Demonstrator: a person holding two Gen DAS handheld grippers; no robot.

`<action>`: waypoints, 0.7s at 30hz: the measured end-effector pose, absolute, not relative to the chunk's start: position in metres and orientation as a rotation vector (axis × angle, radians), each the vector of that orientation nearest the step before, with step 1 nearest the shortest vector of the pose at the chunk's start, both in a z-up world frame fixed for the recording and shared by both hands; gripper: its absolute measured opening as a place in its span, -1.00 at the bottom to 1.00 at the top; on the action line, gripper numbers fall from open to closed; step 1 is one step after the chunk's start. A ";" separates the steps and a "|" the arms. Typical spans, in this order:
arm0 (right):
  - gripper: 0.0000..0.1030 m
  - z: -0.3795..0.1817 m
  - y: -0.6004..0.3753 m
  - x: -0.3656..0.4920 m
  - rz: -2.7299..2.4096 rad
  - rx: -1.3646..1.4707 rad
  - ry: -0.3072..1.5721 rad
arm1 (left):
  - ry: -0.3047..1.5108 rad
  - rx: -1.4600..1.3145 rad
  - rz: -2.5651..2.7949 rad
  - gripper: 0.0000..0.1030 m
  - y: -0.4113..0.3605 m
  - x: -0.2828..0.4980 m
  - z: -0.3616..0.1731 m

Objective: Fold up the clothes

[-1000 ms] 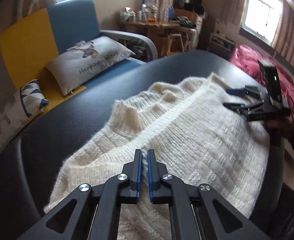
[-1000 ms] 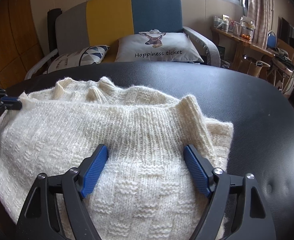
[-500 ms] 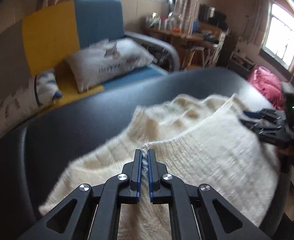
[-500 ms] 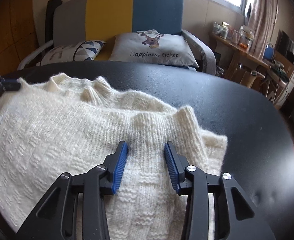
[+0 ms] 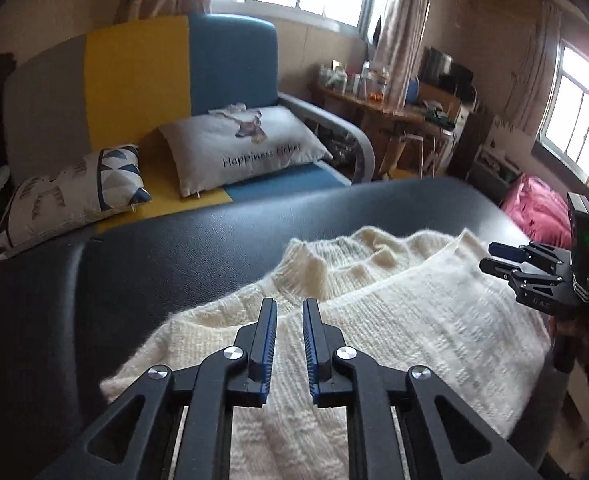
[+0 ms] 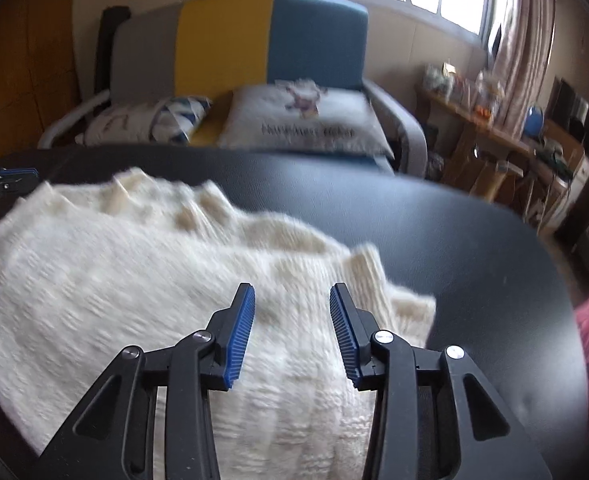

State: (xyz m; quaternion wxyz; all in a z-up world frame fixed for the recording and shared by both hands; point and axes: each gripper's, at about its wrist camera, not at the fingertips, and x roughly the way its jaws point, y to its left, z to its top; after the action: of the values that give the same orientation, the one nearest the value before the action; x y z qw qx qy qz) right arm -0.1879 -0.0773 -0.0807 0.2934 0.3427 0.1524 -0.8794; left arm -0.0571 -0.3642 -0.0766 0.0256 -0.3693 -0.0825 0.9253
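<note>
A cream knitted sweater (image 5: pixel 406 320) lies folded over on the black padded table (image 5: pixel 174 252); it also shows in the right wrist view (image 6: pixel 134 280). My left gripper (image 5: pixel 288 312) hovers over the sweater's near left part, fingers slightly apart and empty. My right gripper (image 6: pixel 292 300) is open above the sweater's right edge, holding nothing. The right gripper also shows in the left wrist view (image 5: pixel 506 258) at the sweater's far right corner. The left gripper's tips show in the right wrist view (image 6: pixel 10 178) at far left.
A grey, yellow and blue sofa (image 5: pixel 154 80) with two cushions (image 5: pixel 246 148) stands behind the table. A cluttered wooden desk (image 5: pixel 398 108) is at the back right. A pink quilt (image 5: pixel 542 208) lies beyond the table's right edge.
My left gripper has let go of the sweater, opened a little and lifted back. My right gripper narrowed, then widened, and has drawn back; its view is motion-blurred.
</note>
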 end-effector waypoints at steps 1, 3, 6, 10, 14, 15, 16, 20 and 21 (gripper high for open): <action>-0.18 -0.076 -0.083 -0.184 -2.307 0.896 0.386 | -0.254 -1.148 2.851 -0.75 -0.364 -0.055 -0.077; -0.18 -0.071 -0.098 -0.176 -2.230 0.878 0.374 | -0.240 -1.183 2.828 -0.75 -0.360 -0.055 -0.083; -0.18 -0.074 -0.129 -0.166 -2.131 0.873 0.395 | -0.206 -1.261 2.784 -0.75 -0.352 -0.062 -0.098; -0.18 -0.088 -0.161 -0.165 -2.045 0.923 0.420 | -0.257 -1.324 2.799 -0.75 -0.355 -0.076 -0.118; -0.11 -0.117 -0.169 -0.175 -2.107 0.977 0.511 | -0.472 -1.335 2.854 -0.69 -0.377 -0.079 -0.133; -0.11 -0.119 -0.164 -0.177 -2.105 0.984 0.450 | -0.536 -1.318 2.854 -0.69 -0.382 -0.077 -0.135; -0.11 -0.120 -0.160 -0.178 -2.103 0.985 0.418 | -0.564 -1.311 2.857 -0.70 -0.385 -0.075 -0.134; -0.09 -0.119 -0.161 -0.174 -2.103 0.964 0.458 | -0.525 -1.226 2.874 -0.71 -0.386 -0.061 -0.115; -0.07 -0.119 -0.160 -0.173 -2.104 0.963 0.458 | -0.508 -1.209 2.847 -0.71 -0.384 -0.057 -0.112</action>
State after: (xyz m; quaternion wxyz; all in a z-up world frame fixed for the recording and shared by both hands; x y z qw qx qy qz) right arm -0.1733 -0.1605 -0.1188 0.3815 0.3774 0.1794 -0.8245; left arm -0.0569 -0.3839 -0.1115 0.0034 -0.3858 -0.1622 0.9082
